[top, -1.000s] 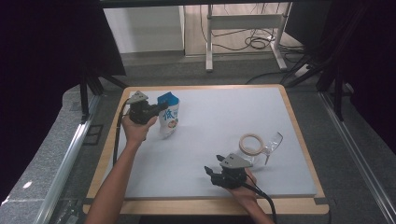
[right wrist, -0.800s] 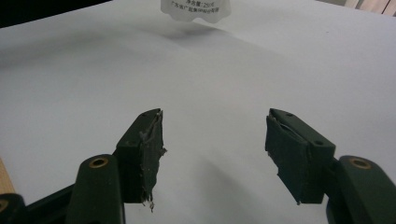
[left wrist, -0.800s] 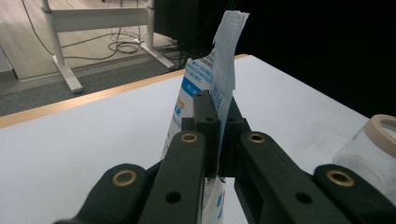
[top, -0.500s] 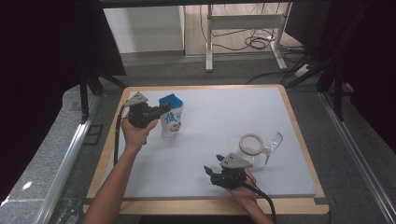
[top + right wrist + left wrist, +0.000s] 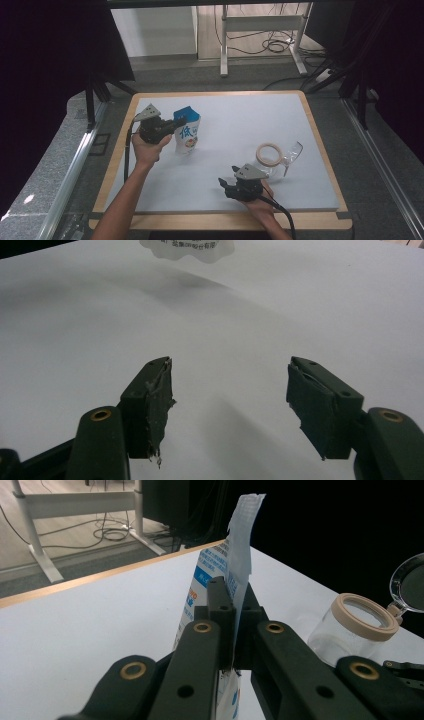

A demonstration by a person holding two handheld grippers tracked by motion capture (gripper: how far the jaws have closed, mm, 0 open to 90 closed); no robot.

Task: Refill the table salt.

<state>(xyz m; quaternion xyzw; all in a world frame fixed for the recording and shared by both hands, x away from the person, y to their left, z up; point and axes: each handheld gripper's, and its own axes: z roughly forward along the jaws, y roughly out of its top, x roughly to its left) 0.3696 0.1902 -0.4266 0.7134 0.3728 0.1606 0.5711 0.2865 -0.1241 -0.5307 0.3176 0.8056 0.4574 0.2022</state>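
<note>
A blue and white pouch (image 5: 188,135) stands upright at the left of the white table, and my left gripper (image 5: 174,128) is shut on its left side edge. In the left gripper view the black jaws (image 5: 233,594) pinch the pouch (image 5: 216,565) along its sealed seam, whose torn top rises above them. My right gripper (image 5: 228,187) rests near the table's front edge, open, pointing left. In the right gripper view its jaws (image 5: 227,385) stand wide apart over bare table, with the pouch's bottom (image 5: 187,249) far ahead.
A clear jar with a beige rim (image 5: 268,155) sits right of centre, with a clear round lid (image 5: 293,151) beside it; both show in the left gripper view, jar (image 5: 350,630) and lid (image 5: 410,582). The table's wooden border (image 5: 320,145) frames the white mat.
My left hand has carried the pouch a little to the right and toward the front of the table. The right gripper has stayed put.
</note>
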